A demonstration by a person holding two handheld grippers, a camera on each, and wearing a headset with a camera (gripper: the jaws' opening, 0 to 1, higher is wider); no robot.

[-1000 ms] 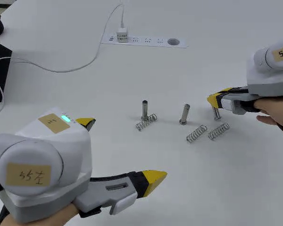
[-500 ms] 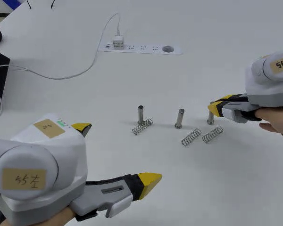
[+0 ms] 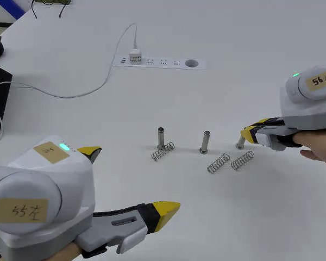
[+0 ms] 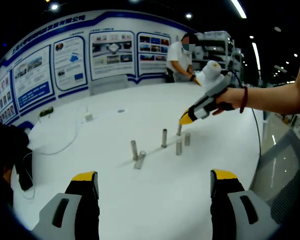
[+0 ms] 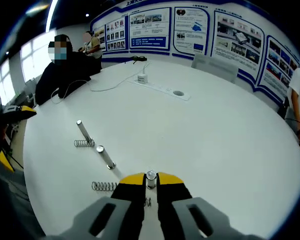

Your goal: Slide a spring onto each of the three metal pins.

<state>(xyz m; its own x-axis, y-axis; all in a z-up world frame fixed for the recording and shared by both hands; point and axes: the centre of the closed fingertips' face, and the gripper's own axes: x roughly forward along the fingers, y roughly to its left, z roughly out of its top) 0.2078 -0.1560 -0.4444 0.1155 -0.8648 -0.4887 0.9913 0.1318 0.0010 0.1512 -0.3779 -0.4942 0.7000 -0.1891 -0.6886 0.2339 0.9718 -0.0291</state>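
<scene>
While the right gripper (image 5: 150, 184) pinches the rightmost metal pin (image 5: 151, 175), seemingly to steady it on the counter (image 3: 152, 98), the left gripper (image 4: 155, 182) hangs wide open, and the nearest spring (image 3: 243, 160) lies loose just beside that pin.

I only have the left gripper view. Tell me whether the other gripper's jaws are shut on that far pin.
Observer: Yes. In the right gripper view, the right gripper has its yellow-tipped jaws shut on the short silver metal pin, just under its round top.
Operator: Now describe the springs. From here they look like stubs.
Observer: The head view shows three coiled wire springs lying flat on the white table, none on a pin. Two lie side by side near the gripped pin.
Operator: Locate the third.
Observer: The third spring lies beside the base of the leftmost pin.
</scene>
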